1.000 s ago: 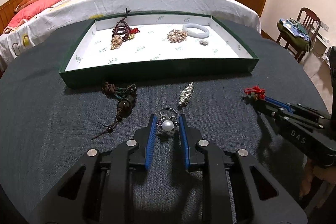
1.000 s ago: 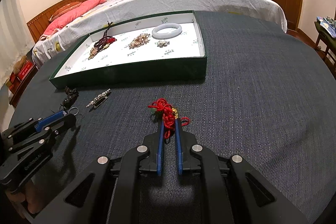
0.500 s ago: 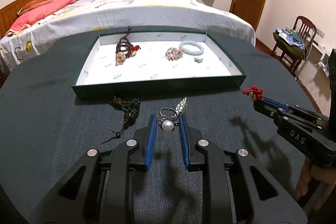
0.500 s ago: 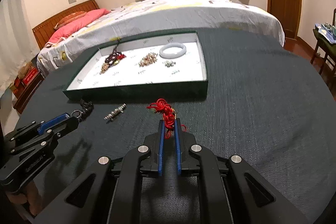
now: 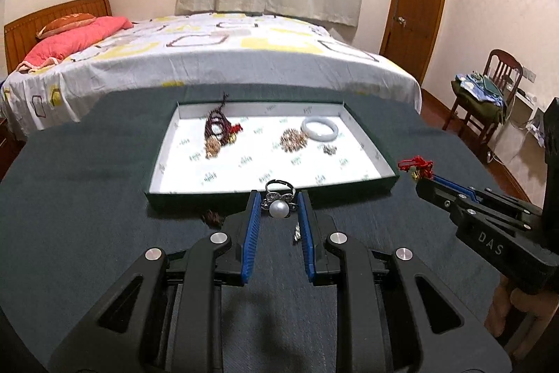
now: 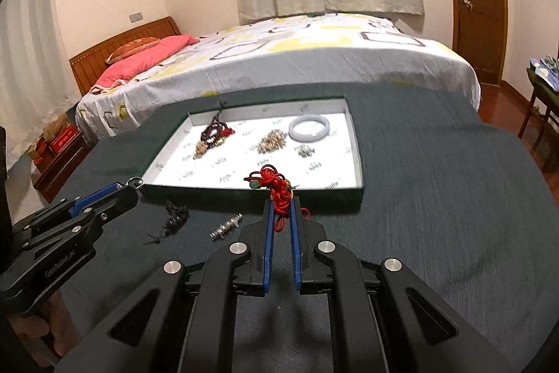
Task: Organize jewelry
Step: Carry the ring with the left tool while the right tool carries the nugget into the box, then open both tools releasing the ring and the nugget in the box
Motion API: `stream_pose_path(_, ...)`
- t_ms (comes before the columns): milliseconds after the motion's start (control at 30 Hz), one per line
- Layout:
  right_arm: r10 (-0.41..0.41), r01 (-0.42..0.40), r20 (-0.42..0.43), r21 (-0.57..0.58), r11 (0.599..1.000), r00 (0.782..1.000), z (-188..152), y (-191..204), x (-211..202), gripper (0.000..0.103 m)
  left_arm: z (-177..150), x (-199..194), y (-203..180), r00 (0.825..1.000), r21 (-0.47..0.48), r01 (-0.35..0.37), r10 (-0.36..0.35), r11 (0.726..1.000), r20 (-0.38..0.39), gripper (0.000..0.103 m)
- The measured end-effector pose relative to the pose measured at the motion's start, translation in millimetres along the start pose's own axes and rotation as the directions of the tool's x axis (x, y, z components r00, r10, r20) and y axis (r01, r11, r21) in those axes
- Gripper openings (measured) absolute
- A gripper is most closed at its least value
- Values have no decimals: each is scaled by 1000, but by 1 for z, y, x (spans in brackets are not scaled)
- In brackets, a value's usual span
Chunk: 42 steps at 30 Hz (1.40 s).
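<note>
The left gripper (image 5: 278, 203) clasped a pearl ring (image 5: 278, 205), the right gripper (image 6: 281, 207) a red cord (image 6: 276, 189); at 12 o'clock the tray (image 5: 265, 196) partly hid behind both.

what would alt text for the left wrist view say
The left gripper holds a pearl ring above a dark table, just short of a green tray holding a white bangle and beads. At right, the right gripper carries a red knotted cord.

tray (image 5: 380, 179) front wall is met just ahead | open floor is left at its front-left | beads (image 6: 173, 221), clip (image 6: 227, 228) lie before it
</note>
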State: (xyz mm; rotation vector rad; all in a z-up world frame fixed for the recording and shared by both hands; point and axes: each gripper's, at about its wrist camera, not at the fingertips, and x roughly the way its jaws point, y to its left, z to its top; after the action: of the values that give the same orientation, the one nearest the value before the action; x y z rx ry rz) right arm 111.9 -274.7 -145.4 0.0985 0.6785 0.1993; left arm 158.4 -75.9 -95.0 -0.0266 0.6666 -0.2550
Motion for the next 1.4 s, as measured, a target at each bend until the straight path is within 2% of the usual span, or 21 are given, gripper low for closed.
stream_pose_path(400, 17, -15, 56, -32, 999, 998, 43, 16, 20, 9, 41, 11, 16, 997, 1, -32, 32, 999, 69, 21)
stream_pose_path(700, 16, -14, 79, -27, 1000, 997, 70, 19, 51, 9, 72, 40, 28, 993, 9, -60, 59, 998, 101, 21)
stream_pose_path(833, 20, -19, 48, -15, 1000, 999, 68, 18, 75, 9, 69, 71, 34, 996, 12, -68, 67, 998, 62, 21)
stream_pose_path(1100, -1, 1, -76, -11, 1000, 997, 44, 14, 136, 9, 47, 127, 43, 995, 18, -85, 86, 996, -51, 21)
stream_pose_path(1400, -30, 27, -151, -18, 999, 988, 31, 6, 161, 9, 37, 157, 53, 987, 6, -87, 87, 996, -134, 21)
